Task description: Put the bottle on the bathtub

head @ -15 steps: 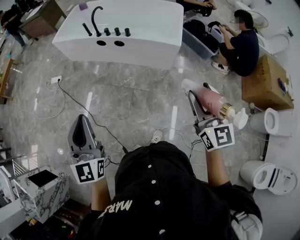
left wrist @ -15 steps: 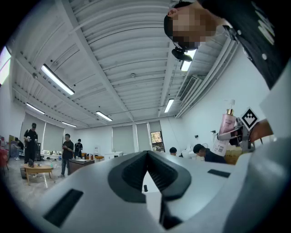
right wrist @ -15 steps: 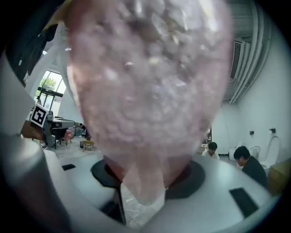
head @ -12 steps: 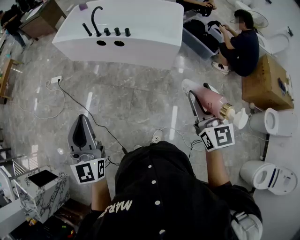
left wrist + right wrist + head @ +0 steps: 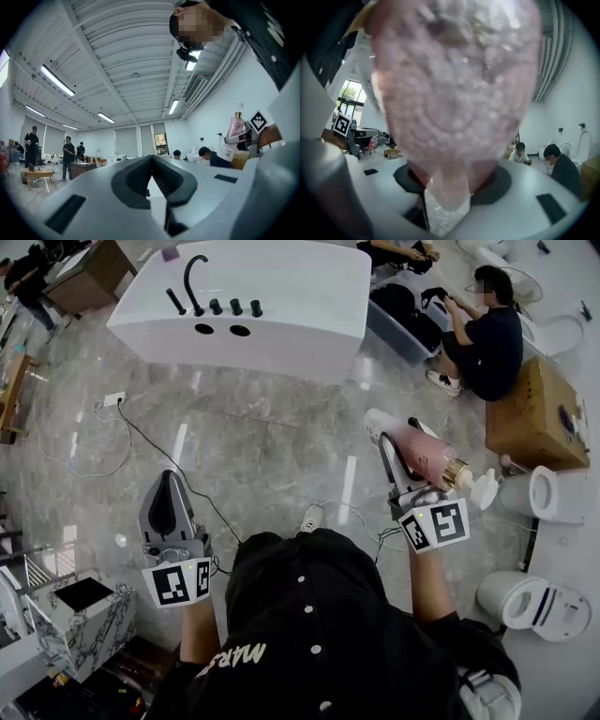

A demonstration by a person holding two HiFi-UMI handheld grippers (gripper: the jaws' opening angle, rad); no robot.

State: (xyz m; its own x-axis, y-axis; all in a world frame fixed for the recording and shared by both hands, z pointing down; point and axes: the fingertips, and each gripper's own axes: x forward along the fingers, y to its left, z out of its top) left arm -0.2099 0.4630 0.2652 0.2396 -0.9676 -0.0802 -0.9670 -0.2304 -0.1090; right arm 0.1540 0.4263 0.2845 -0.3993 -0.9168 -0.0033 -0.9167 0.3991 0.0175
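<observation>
Claws first: the right claw (image 5: 447,185) is clamping the pink pump bottle (image 5: 424,456), jaws squeezing its body from both sides. In the right gripper view the pink plastic is filling nearly the whole picture. The bottle is lying tilted in the grip, with its white lower end pointing toward the bathtub and its gold collar and white pump head (image 5: 483,489) pointing back at the person. I'm guessing that's just carrying position, since gripping the fat middle is way more secure than the skinny pump neck. It's probably going to need turning upright before it's set down. The left claw (image 5: 151,159) is pressed together on nothing, hanging low on the left side. Looks like it's sitting this one out, one claw being plenty for a bottle.

Moving outward, the bottle is hanging in the air over the grey marble floor (image 5: 262,442), well apart from the white bathtub (image 5: 300,306) with its black faucet (image 5: 192,277) up ahead. So task-wise the carry is happening and the placing isn't done yet.

Writing: the bottle's lower part is carrying a white label, but it's too small for me to read. The back of the person's dark top is showing "MAR" before getting cut off. The cubes on the claws are only wearing black-and-white square markers.
</observation>
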